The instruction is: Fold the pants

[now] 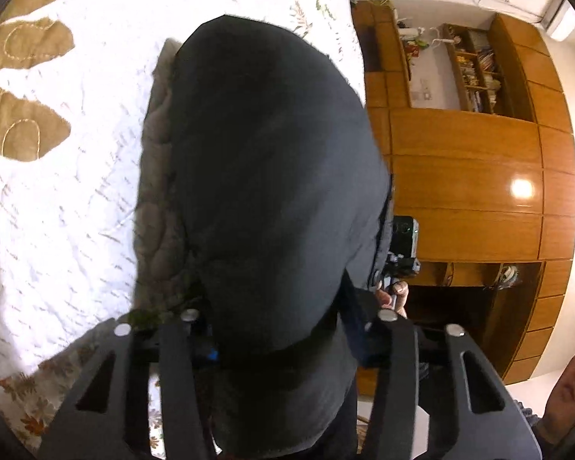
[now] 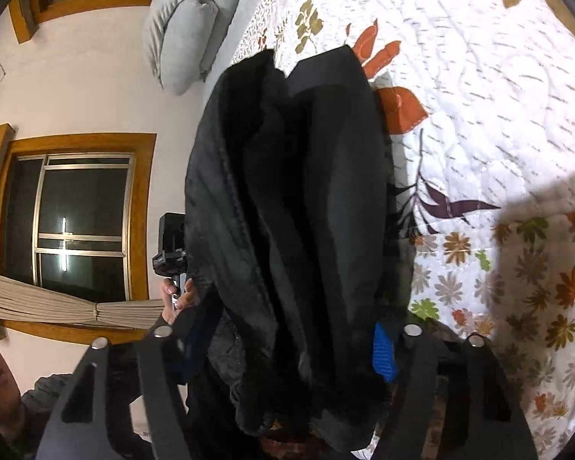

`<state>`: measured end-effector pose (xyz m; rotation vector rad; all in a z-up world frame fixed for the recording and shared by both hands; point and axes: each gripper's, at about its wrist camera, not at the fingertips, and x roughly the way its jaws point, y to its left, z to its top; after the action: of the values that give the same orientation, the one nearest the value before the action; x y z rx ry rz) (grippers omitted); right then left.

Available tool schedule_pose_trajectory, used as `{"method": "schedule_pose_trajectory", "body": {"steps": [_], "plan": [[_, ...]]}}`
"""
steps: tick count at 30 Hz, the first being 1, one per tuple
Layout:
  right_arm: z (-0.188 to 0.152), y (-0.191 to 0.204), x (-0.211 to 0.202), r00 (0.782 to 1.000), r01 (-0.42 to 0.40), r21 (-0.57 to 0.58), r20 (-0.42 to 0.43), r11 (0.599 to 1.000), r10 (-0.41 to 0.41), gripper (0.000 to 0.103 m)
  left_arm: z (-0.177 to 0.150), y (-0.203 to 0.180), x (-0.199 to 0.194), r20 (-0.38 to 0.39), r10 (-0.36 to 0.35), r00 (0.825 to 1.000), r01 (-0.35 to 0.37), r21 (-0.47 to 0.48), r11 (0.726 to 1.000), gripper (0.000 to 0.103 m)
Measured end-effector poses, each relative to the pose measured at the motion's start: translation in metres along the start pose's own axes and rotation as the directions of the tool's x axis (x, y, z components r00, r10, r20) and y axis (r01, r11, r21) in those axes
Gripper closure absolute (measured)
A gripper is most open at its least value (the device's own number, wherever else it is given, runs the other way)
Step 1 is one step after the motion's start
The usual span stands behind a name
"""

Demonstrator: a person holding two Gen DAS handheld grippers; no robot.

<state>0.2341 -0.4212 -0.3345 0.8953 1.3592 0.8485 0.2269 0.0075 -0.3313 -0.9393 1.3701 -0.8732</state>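
The dark pants (image 1: 272, 176) hang bunched over a white quilted bedspread (image 1: 76, 191) with leaf prints. My left gripper (image 1: 287, 329) is shut on one end of the cloth, which fills the gap between its black fingers; a blue pad (image 1: 211, 353) shows at the left finger. In the right wrist view the pants (image 2: 299, 191) run in thick folds away from my right gripper (image 2: 287, 341), whose fingers are shut on the bundle beside a blue pad (image 2: 383, 352). Each view shows the other gripper's hand (image 1: 393, 295) (image 2: 176, 295) at the pants' edge.
The bedspread (image 2: 479, 115) spreads far and to the side. A wooden wall cabinet (image 1: 467, 191) with shelves stands beyond the bed's edge. A dark window (image 2: 80, 222) and grey pillows (image 2: 188, 30) are on the other side.
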Motion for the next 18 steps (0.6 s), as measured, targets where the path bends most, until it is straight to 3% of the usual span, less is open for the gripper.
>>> {"method": "schedule_pose_trajectory", "body": {"steps": [5, 11, 15, 18], "plan": [[0.005, 0.015, 0.001, 1.0, -0.023, -0.031, -0.003, 0.999, 0.023, 0.045, 0.0, -0.008, -0.005, 0.017, -0.012, 1.0, 0.011, 0.025, 1.0, 0.07], [0.018, 0.031, 0.009, 1.0, -0.022, -0.062, -0.002, 0.998, 0.022, 0.052, 0.011, -0.025, -0.013, 0.034, -0.013, 0.999, 0.011, 0.06, 0.998, 0.071], [0.02, 0.031, 0.009, 1.0, 0.01, -0.077, -0.018, 0.997, -0.012, 0.057, 0.016, -0.01, -0.014, 0.017, 0.0, 1.0, 0.0, 0.038, 0.999, 0.072], [0.018, 0.022, 0.008, 0.999, 0.027, -0.054, -0.036, 0.998, -0.029, 0.053, 0.017, -0.003, -0.011, 0.013, -0.005, 1.0, 0.005, 0.024, 1.0, 0.072]]}}
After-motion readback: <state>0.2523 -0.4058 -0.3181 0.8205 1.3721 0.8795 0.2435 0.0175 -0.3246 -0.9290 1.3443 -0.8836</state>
